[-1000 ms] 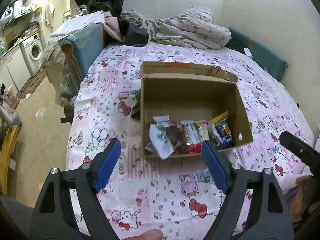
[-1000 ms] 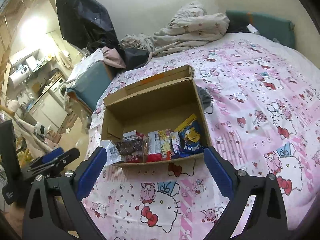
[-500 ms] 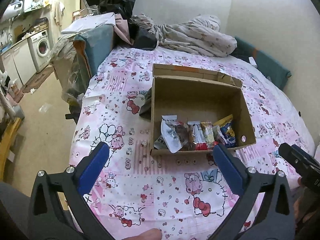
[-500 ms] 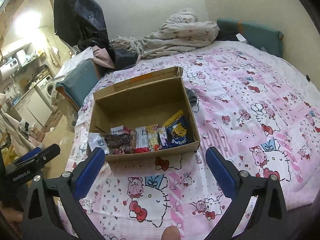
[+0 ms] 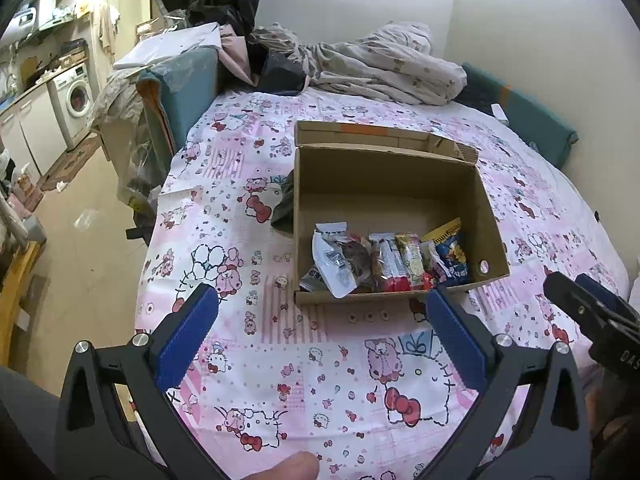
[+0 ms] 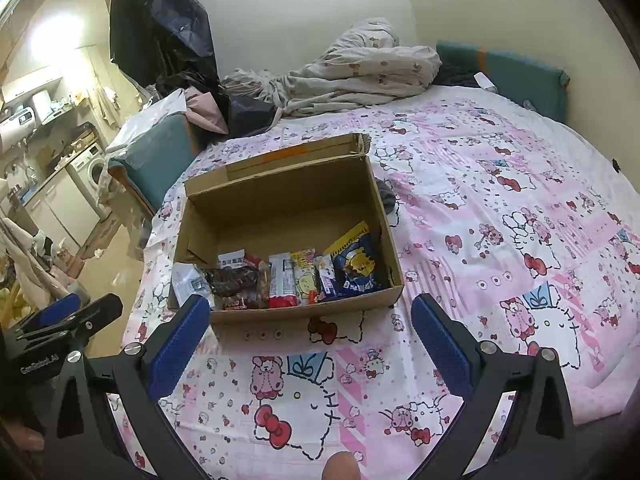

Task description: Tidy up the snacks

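Snacks (image 5: 384, 260) in glossy, crinkled wrappers stand in a row against the near wall of an open cardboard box (image 5: 490, 216) on the soft patterned bedspread (image 5: 280, 340); the left gripper (image 5: 320, 332) hangs before it, blue ribbed pads wide apart, empty. From the right wrist, snacks (image 6: 296, 276) fill only the box's (image 6: 384, 232) front, bare floor behind; the right gripper (image 6: 310, 332) gapes wide, empty.

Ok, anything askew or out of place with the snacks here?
Mostly tidy: snacks line the cardboard box's near wall. The white wrapper at the row's left end sticks over the rim, and dark cloth lies wedged beside the box.
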Demonstrator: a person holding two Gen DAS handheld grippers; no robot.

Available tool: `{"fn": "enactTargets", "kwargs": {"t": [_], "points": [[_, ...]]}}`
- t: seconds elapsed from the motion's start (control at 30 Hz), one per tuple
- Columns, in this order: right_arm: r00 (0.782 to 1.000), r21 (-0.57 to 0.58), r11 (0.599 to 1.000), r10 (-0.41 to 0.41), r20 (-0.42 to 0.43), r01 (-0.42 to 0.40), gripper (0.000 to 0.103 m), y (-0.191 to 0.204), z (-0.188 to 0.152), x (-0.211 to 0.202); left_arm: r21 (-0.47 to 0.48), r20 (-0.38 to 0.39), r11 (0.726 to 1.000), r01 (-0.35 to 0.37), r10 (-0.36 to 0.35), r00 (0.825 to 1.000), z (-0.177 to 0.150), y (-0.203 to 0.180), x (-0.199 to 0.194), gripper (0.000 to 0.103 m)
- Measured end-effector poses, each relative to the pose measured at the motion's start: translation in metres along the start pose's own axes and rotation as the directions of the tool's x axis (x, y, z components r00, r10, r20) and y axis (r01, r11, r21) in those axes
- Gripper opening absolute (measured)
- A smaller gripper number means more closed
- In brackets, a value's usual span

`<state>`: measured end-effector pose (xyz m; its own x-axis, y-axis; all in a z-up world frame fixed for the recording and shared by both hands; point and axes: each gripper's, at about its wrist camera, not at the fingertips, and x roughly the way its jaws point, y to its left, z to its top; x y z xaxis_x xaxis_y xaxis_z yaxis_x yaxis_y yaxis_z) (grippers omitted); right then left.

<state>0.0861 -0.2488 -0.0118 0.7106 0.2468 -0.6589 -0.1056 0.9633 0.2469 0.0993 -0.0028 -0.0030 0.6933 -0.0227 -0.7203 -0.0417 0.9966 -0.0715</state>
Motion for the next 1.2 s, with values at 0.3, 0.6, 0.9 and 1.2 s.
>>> {"fn": "enactTargets", "kwargs": {"t": [0.3, 0.6, 0.9, 1.2], "points": [[1.0, -0.006, 1.0, -0.01, 0.007, 0.01, 0.103, -0.0004, 0.0001, -0.0015, 0.012, 0.005, 1.0, -0.001, 0.001, 1.0, -0.001, -0.0044, -0.0008, 0.103], [1.0, -0.017, 1.0, -0.022, 0.013, 0.022, 0.103, -0.0002, 0.0004, -0.0018, 0.025, 0.012, 1.0, 0.009, -0.01, 1.0, -0.0012, -0.0081, -0.0034, 0.103], [1.0, -0.022, 0.999, -0.024, 0.015, 0.025, 0.103, 0.0004, 0.0002, -0.0018, 0.018, 0.013, 1.0, 0.013, -0.013, 1.0, -0.0012, -0.0062, -0.0045, 0.103], [0.999, -0.029, 0.999, -0.028, 0.018, 0.029, 0.103, 0.0006, 0.0011, -0.0023, 0.018, 0.012, 1.0, 0.014, -0.014, 1.0, -0.0016, -0.0053, -0.0033, 0.103]]}}
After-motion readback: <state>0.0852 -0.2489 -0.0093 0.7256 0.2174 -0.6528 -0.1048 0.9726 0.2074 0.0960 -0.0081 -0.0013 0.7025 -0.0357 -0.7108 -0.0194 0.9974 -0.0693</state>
